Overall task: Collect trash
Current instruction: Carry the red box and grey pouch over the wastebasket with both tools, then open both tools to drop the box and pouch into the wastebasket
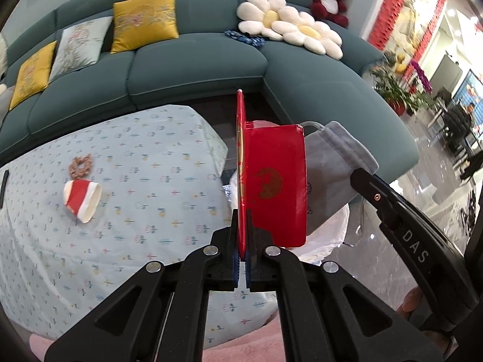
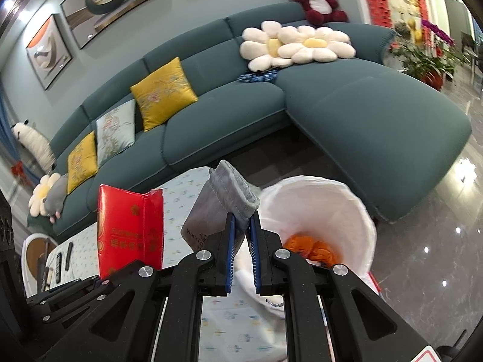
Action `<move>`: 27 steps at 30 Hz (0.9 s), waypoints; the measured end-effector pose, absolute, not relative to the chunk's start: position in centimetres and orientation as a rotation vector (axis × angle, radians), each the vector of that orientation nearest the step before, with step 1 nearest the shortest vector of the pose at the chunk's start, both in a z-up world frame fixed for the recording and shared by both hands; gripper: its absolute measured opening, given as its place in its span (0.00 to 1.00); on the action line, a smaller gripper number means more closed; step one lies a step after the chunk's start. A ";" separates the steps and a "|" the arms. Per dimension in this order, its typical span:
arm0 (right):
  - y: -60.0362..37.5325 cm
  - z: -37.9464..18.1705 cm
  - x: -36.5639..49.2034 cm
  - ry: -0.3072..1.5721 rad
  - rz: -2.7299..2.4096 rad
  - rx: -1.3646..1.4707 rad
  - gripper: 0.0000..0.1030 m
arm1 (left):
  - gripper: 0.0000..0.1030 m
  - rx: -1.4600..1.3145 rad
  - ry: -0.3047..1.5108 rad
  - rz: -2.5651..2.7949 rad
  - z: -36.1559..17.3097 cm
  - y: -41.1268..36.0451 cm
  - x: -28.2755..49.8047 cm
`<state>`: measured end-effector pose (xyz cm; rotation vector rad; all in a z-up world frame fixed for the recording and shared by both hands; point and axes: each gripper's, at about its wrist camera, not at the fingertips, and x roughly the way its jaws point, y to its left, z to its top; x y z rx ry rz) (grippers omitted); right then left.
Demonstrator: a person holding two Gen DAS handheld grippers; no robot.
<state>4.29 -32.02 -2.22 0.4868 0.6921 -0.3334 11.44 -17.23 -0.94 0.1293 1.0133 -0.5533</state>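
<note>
My left fingers [image 1: 240,235] are clamped on the flap of a red carton [image 1: 274,187], held upright beyond the surface [image 1: 135,157] edge. My right fingers [image 2: 241,229] pinch a grey pouch [image 2: 223,202] just beside a white-lined bin [image 2: 317,208] with orange scraps inside. A crushed paper cup [image 1: 81,200] lies on the surface.

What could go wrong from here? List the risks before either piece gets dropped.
1. The left gripper pinches only the red box's thin open flap, so the box could swing or tear loose.
2. The right gripper holds the grey pouch by one edge, beside rather than above the white-lined bin; released now, it may land on the table.
3. The crushed paper cup could get forgotten.
</note>
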 end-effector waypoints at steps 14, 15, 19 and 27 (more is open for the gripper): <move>-37.5 -6.4 3.1 0.744 -0.423 0.551 0.10 | 0.04 0.188 1.068 -0.605 -4.4 -22.6 11.8; -37.6 -6.6 3.1 0.749 -0.425 0.554 0.13 | 0.05 0.183 1.068 -0.604 -4.7 -22.7 11.9; -38.0 -7.4 3.5 0.764 -0.426 0.583 0.19 | 0.37 0.170 1.078 -0.582 -5.1 -22.8 12.3; -37.7 -7.9 3.9 0.781 -0.432 0.576 0.29 | 0.38 0.143 1.096 -0.543 -5.4 -21.6 13.0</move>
